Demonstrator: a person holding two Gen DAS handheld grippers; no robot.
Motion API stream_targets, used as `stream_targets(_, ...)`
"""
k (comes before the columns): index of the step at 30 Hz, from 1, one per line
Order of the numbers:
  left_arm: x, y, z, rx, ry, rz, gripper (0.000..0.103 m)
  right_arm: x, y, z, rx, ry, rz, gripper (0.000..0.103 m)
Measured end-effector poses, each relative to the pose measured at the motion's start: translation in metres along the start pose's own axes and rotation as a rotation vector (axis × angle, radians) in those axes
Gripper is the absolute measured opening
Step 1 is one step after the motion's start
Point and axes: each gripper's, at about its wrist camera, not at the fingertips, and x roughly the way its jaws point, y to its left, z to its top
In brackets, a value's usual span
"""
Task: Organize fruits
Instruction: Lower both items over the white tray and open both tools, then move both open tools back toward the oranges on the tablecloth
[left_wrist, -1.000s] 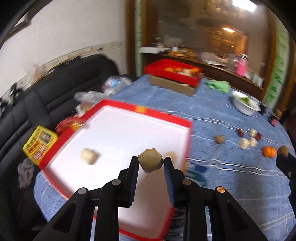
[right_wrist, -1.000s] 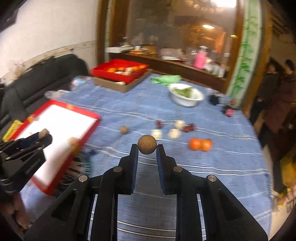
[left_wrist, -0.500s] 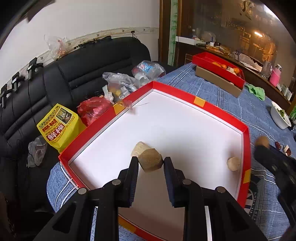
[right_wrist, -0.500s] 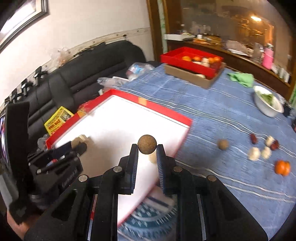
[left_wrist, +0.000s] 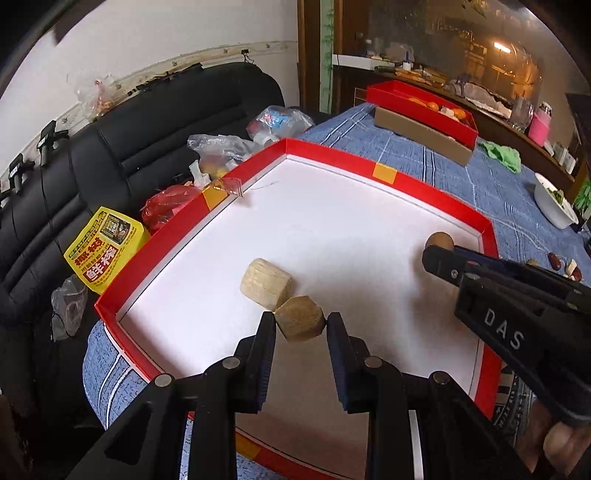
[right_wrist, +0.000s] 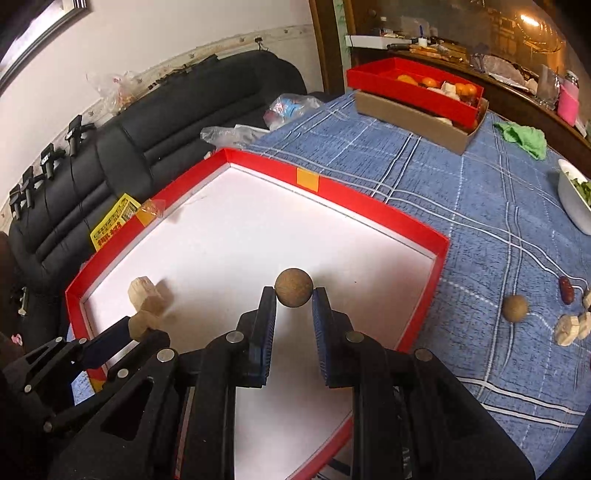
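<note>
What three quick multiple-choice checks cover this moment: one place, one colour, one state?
1. The pale ridged piece lies: A in the tray; B on the cloth; C in the bowl.
2. The tray's rim is: A blue; B red; C green.
3. The right gripper is: A open and empty; B shut on a cloth; C shut on the ball.

Answers: 1 A, it rests on the tray's white floor. 2 B, red walls ring it. 3 C, the ball sits pinched between both pads.

- A tray (right_wrist: 421, 229) sits at the table's (right_wrist: 461, 192) corner nearest the sofa (right_wrist: 166, 122).
- One pale chunk (left_wrist: 266, 282) lies inside the tray.
- A round fruit (right_wrist: 514, 308) lies on the table beyond the tray's right edge.
</note>
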Motion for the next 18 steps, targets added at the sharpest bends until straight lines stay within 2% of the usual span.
stream_targets(1, 0.001, 0.000, -0.001, 0.003, 0.007, 0.001, 0.027, 0.002, 0.000, 0.000, -0.001, 0.005, -0.001, 0.020)
stream_targets(3, 0.004, -0.001, -0.002, 0.011, 0.031, 0.004, 0.037, 0.004, 0.000, 0.001, 0.003, 0.011, -0.005, 0.021)
stream_targets(4, 0.004, -0.001, -0.003, 0.015, 0.039, 0.003, 0.049, 0.005, 0.000, 0.001, 0.001, 0.018, -0.003, 0.022)
stream_targets(5, 0.004, -0.001, -0.004, 0.019, 0.039, 0.004, 0.054, 0.005, 0.000, 0.001, -0.002, 0.024, -0.003, 0.031)
stream_targets(6, 0.002, -0.002, -0.004, 0.023, 0.035, 0.010, 0.056, 0.004, 0.000, 0.000, -0.005, 0.025, -0.005, 0.047)
stream_targets(8, -0.002, -0.003, -0.005, 0.028, 0.026, 0.024, 0.062, -0.002, 0.000, -0.001, -0.010, 0.014, -0.005, 0.059)
stream_targets(13, -0.022, -0.005, -0.004, -0.016, -0.018, 0.000, 0.063, -0.035, -0.014, -0.009, 0.017, -0.040, 0.005, 0.059)
stream_targets(18, -0.051, -0.031, -0.004, -0.007, -0.096, -0.067, 0.066, -0.089, -0.054, -0.035, 0.079, -0.119, -0.038, 0.059)
